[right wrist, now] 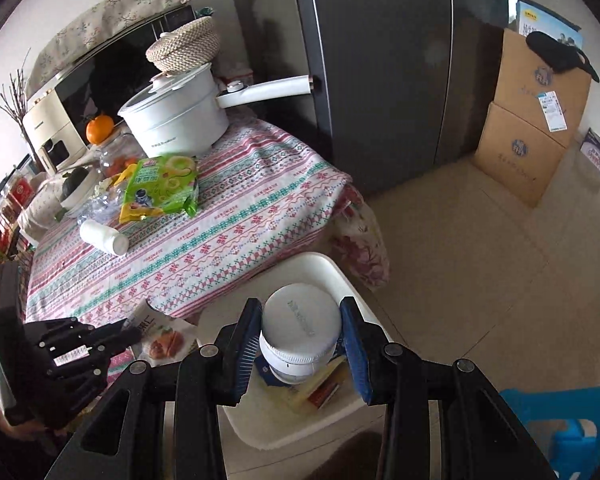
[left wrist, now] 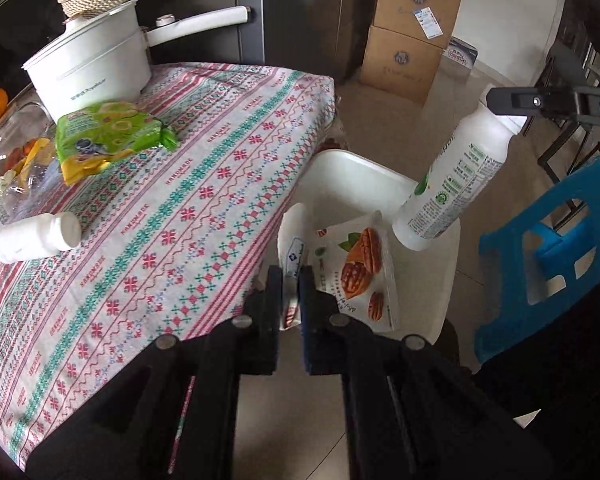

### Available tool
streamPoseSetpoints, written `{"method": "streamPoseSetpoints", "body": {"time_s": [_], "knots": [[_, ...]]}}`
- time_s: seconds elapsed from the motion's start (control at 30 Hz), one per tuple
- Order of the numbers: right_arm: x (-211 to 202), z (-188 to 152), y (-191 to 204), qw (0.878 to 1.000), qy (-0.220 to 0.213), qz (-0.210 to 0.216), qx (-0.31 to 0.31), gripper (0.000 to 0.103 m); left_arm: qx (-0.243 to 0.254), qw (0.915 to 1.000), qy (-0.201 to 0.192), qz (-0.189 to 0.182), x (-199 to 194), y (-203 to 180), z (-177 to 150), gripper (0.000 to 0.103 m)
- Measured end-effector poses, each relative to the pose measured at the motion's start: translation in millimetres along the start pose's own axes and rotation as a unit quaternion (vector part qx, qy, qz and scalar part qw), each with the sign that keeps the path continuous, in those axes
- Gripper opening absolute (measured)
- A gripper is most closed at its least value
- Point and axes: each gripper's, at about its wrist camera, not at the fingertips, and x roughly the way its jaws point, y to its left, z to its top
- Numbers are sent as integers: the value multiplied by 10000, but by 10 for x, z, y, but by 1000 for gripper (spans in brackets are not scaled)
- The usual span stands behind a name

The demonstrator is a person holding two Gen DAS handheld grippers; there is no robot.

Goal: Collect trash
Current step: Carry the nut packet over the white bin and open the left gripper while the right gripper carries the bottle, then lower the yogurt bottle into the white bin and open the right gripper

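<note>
My left gripper (left wrist: 291, 280) is shut on a pecan snack packet (left wrist: 356, 268) and holds it over the white bin (left wrist: 360, 168) beside the table. My right gripper (right wrist: 302, 320) holds a white plastic bottle (right wrist: 300, 332) by its cap end, above the same bin (right wrist: 324, 264); the bottle also shows in the left wrist view (left wrist: 456, 176), tilted over the bin. On the patterned tablecloth lie a green snack bag (left wrist: 108, 132) and a small white pill bottle (left wrist: 36, 238), both also in the right wrist view: the bag (right wrist: 160, 188) and the pill bottle (right wrist: 104, 236).
A white pot (left wrist: 92, 68) with a long handle stands at the table's back, with a jar and crumpled clear plastic (left wrist: 16, 168) beside it. A blue stool (left wrist: 548, 256) stands right of the bin. Cardboard boxes (left wrist: 408, 40) stand by the dark fridge (right wrist: 380, 60).
</note>
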Motion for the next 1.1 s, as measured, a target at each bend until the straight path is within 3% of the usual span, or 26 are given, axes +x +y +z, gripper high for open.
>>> {"method": "streamPoseSetpoints", "body": {"time_s": [0.2, 0.27, 0.4, 0.5, 0.67, 0.77, 1.1], "knots": [[21, -32, -167, 9998, 80, -66, 140, 41, 94, 9999, 84, -17, 260, -128, 52, 13], [33, -44, -205, 9998, 116, -88, 169, 41, 82, 9999, 77, -57, 296, -127, 69, 23], [49, -52, -238, 9997, 150, -116, 182, 41, -95, 9999, 96, -50, 290, -83, 90, 27], [54, -49, -214, 9997, 151, -120, 162, 41, -245, 9997, 55, -9, 194, -5, 102, 41], [108, -24, -103, 9997, 176, -114, 86, 41, -521, 9981, -151, 284, -57, 220, 101, 75], [200, -7, -15, 9996, 260, -146, 10, 41, -748, 9960, -190, 457, -184, 410, 69, 81], [645, 32, 273, 9971, 755, -92, 31, 41, -1447, 9850, -166, 923, -556, 1079, -191, 86]]}}
